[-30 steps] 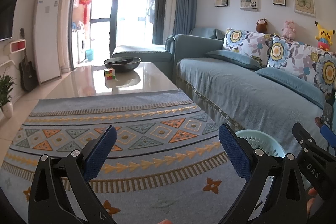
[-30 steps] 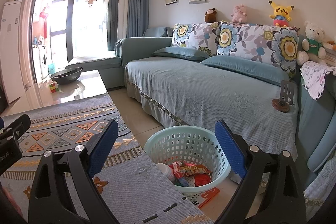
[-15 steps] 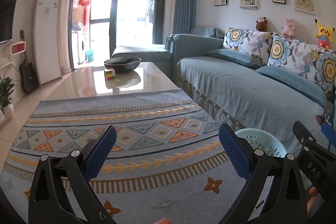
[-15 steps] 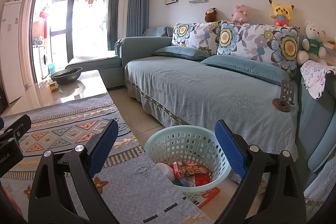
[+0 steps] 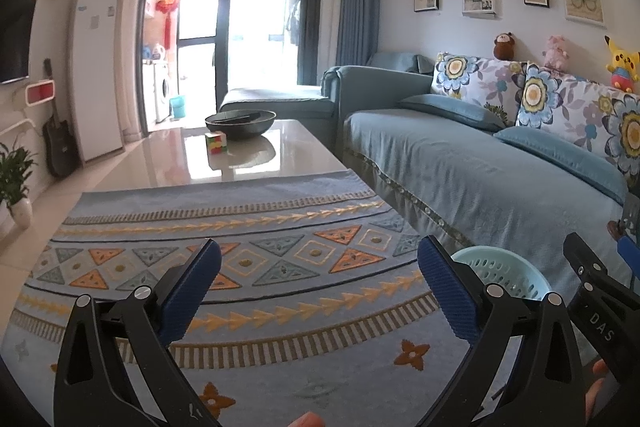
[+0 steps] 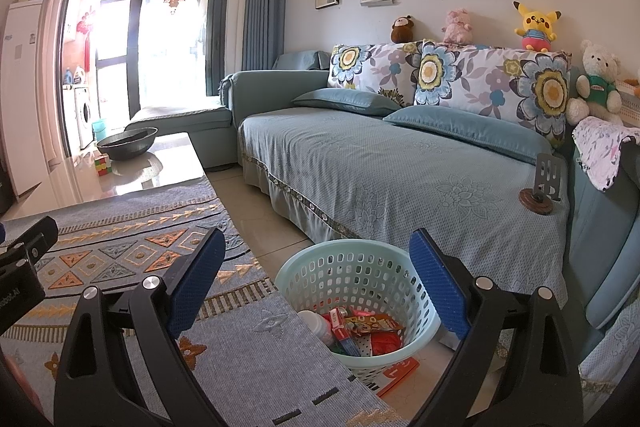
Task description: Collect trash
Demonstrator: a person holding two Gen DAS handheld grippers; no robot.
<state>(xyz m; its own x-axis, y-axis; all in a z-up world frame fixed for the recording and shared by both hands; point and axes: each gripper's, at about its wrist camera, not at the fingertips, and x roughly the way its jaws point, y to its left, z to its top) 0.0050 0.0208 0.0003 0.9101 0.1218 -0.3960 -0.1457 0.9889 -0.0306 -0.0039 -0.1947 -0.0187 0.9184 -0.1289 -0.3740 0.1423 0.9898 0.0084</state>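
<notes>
While grippers [image 6: 316, 275] gape, basket [image 6: 308, 267] holds (seemingly) wrappers.

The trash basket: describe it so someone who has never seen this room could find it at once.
Start at the long blue sofa along the picture wall. On the tiled floor between its front edge and the patterned table cloth stands the basket, a round, pale mint plastic tub. Its perforated walls and the red and yellow wrappers inside set it apart.
</notes>
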